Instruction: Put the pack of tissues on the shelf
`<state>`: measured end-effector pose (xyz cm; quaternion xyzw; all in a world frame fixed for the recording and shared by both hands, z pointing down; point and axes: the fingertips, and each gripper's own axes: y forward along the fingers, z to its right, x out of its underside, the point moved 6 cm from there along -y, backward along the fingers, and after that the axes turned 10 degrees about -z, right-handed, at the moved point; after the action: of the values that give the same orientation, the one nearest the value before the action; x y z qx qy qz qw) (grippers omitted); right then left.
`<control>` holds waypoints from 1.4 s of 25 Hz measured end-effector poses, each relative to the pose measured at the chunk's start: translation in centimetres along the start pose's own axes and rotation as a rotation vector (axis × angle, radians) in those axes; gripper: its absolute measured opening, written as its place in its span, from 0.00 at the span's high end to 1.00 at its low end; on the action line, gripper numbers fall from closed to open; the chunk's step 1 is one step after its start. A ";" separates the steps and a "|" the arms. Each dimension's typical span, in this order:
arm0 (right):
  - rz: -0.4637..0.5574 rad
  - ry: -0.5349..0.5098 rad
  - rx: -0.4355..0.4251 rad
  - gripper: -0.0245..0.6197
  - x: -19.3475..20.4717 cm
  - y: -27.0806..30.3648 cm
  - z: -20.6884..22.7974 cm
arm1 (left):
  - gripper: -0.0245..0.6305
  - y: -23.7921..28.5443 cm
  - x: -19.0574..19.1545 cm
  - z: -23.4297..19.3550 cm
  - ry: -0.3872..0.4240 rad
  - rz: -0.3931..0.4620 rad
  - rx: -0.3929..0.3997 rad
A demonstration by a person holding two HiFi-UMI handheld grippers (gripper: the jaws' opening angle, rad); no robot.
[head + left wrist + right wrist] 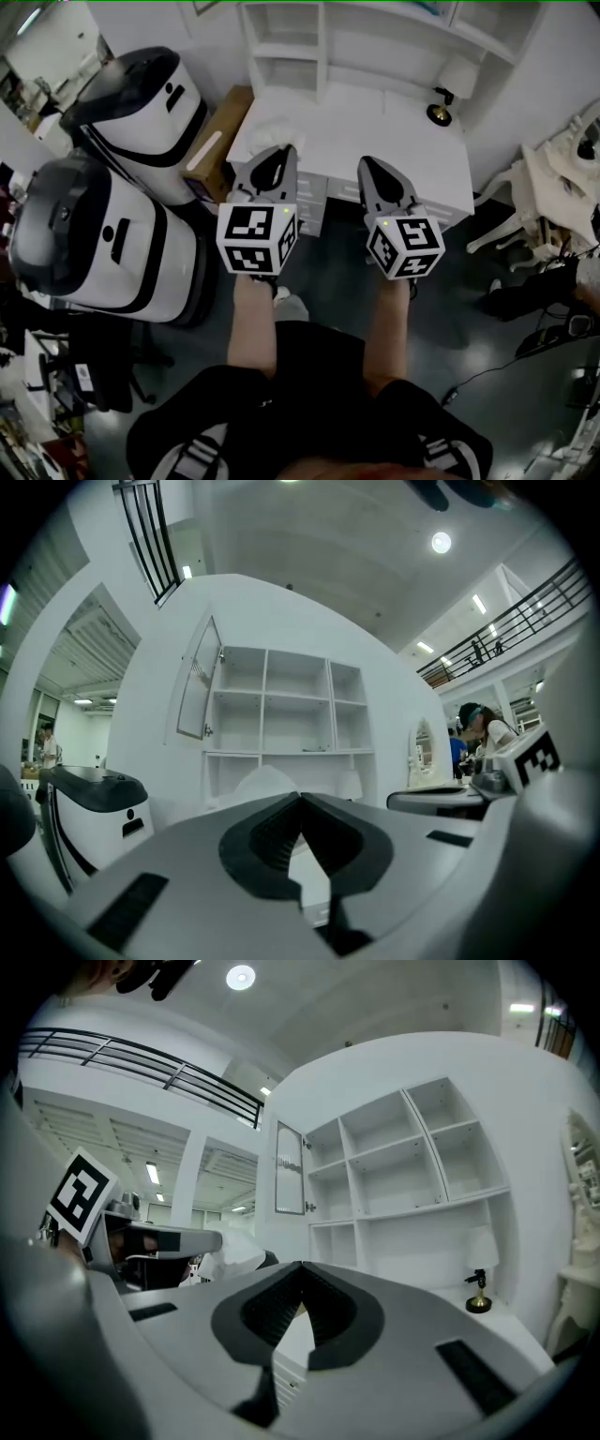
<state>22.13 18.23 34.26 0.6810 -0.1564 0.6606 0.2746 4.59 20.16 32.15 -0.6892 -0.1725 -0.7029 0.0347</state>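
Observation:
The pack of tissues (274, 133) is a white, soft lump on the left end of the white desk (394, 131). It shows just beyond the jaw tips in the left gripper view (265, 782) and past the left gripper in the right gripper view (231, 1249). The white open shelf (286, 42) rises at the back of the desk (295, 697) (412, 1171), its compartments bare. My left gripper (280, 150) (300, 799) is shut and holds nothing, its tip close to the pack. My right gripper (367, 162) (300, 1267) is shut and holds nothing, over the desk's front edge.
A small lamp (442, 105) (479, 1290) stands on the desk's right part. Two white and black robot bodies (141, 103) (89, 234) stand at the left, with a cardboard box (217, 142) beside the desk. A white chair (548, 192) is at the right.

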 end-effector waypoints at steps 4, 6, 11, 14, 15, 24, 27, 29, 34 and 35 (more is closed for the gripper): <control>-0.020 0.013 -0.041 0.93 0.7 2.7 -1.9 | 0.95 -0.5 1.3 -3.2 -0.027 -0.032 -0.055; -0.042 0.017 -0.068 0.93 1.3 4.3 -3.0 | 0.95 -0.7 2.2 -5.2 -0.048 -0.053 -0.084; -0.082 0.046 -0.085 0.93 2.1 8.9 -4.0 | 0.95 0.3 3.8 -9.2 -0.073 -0.104 -0.124; -0.092 0.061 -0.091 0.93 2.3 11.6 -4.6 | 0.95 0.9 4.1 -11.6 -0.080 -0.118 -0.150; -0.094 0.062 -0.095 0.93 2.2 12.5 -4.8 | 0.95 1.0 4.1 -12.4 -0.083 -0.119 -0.156; -0.077 0.003 -0.116 0.93 -0.6 19.3 -8.1 | 0.95 2.6 2.8 -18.2 -0.096 -0.072 -0.143; -0.080 -0.019 -0.126 0.93 -1.4 21.2 -9.7 | 0.95 2.9 2.1 -19.8 -0.103 -0.051 -0.121; -0.084 -0.037 -0.140 0.93 -1.6 22.1 -11.0 | 0.95 2.7 2.1 -21.0 -0.113 -0.037 -0.115; -0.108 -0.089 -0.185 0.93 -1.5 24.4 -14.1 | 0.95 1.9 2.7 -24.1 -0.147 -0.018 -0.138; -0.108 -0.094 -0.196 0.93 -1.5 24.8 -14.6 | 0.95 1.5 2.8 -24.7 -0.150 -0.014 -0.149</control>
<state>-4.18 6.63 36.62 0.6885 -0.1958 0.5938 0.3675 -18.71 12.07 35.39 -0.7392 -0.1269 -0.6605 -0.0347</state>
